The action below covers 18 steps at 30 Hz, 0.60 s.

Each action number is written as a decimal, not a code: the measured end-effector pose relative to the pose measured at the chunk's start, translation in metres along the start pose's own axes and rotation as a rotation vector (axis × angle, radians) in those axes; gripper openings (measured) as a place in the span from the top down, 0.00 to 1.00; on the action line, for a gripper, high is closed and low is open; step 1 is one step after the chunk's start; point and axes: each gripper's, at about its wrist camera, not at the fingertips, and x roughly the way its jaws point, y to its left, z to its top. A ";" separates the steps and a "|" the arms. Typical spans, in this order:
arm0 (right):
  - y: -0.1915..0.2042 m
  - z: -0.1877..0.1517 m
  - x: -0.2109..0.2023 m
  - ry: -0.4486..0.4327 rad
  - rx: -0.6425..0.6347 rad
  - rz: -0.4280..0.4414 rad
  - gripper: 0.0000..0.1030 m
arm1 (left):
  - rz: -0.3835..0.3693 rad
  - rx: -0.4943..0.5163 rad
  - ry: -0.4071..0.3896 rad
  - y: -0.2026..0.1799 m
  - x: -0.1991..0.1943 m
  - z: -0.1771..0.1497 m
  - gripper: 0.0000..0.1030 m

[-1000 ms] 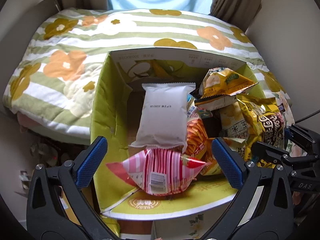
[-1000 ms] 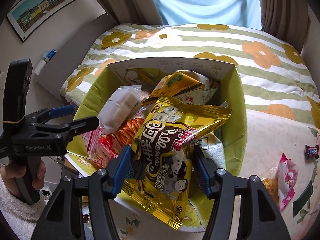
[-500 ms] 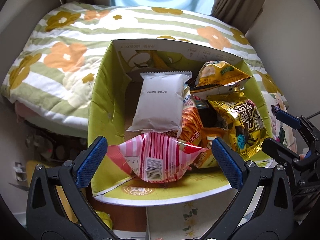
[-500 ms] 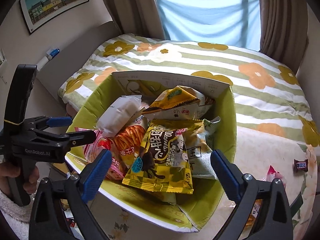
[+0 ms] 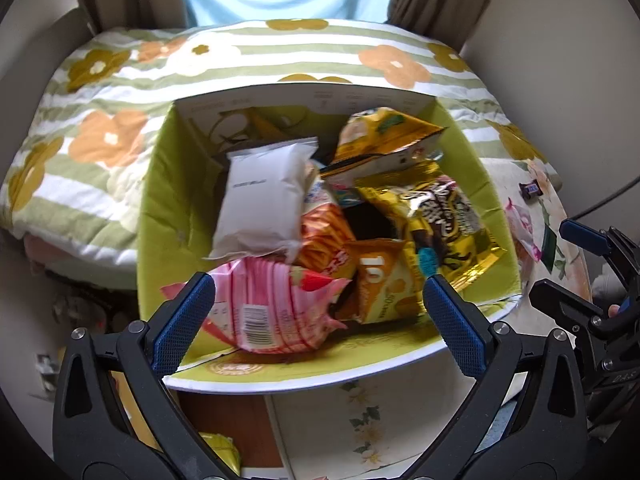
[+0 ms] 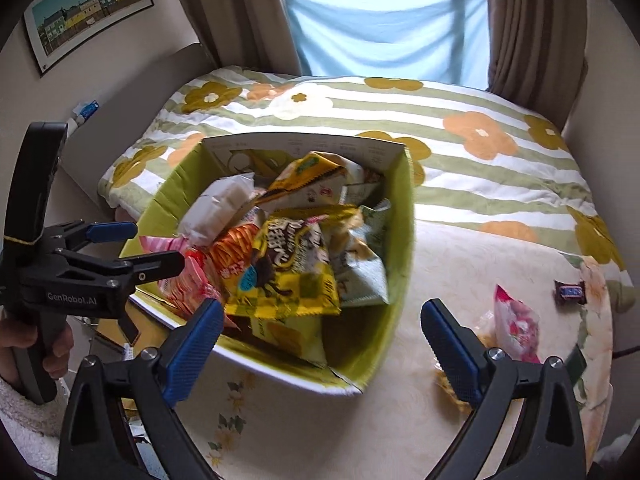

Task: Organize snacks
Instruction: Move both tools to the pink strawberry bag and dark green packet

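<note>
A green cardboard box [image 5: 156, 208] [image 6: 402, 280] on the table holds several snack bags. A yellow and black bag [image 5: 444, 216] [image 6: 292, 268] lies on top at the right. A white bag [image 5: 262, 196] [image 6: 218, 208] and a pink striped bag [image 5: 272, 312] lie at the left. My left gripper [image 5: 318, 320] is open and empty over the box's near edge. My right gripper [image 6: 320, 344] is open and empty above the box's near right corner. A pink snack bag [image 6: 514, 326] and a small dark candy [image 6: 570, 292] lie on the table right of the box.
A bed with a flowered green-striped cover [image 6: 460, 120] stands behind the table. Curtains [image 6: 528, 28] and a window are at the back. The table's cream cloth [image 6: 460, 264] shows right of the box. A framed picture [image 6: 84, 12] hangs at the left.
My right gripper opened and let go of the yellow and black bag, which now lies in the box. The right gripper then pulled back and to the right. The left gripper drew back slightly.
</note>
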 end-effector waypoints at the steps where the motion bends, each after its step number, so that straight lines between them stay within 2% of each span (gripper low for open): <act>1: -0.004 -0.003 -0.004 -0.003 0.012 -0.008 0.05 | -0.004 0.009 -0.001 -0.006 0.000 0.000 0.00; 10: -0.074 -0.031 -0.038 -0.054 0.149 -0.024 0.05 | -0.047 0.062 -0.024 -0.081 -0.006 0.002 0.00; 13: -0.105 -0.041 -0.049 -0.050 0.164 -0.040 0.05 | -0.041 0.065 -0.033 -0.115 -0.006 0.004 0.00; 18: -0.164 -0.059 -0.067 -0.033 0.183 -0.045 0.05 | -0.074 0.052 -0.034 -0.179 0.004 0.010 0.00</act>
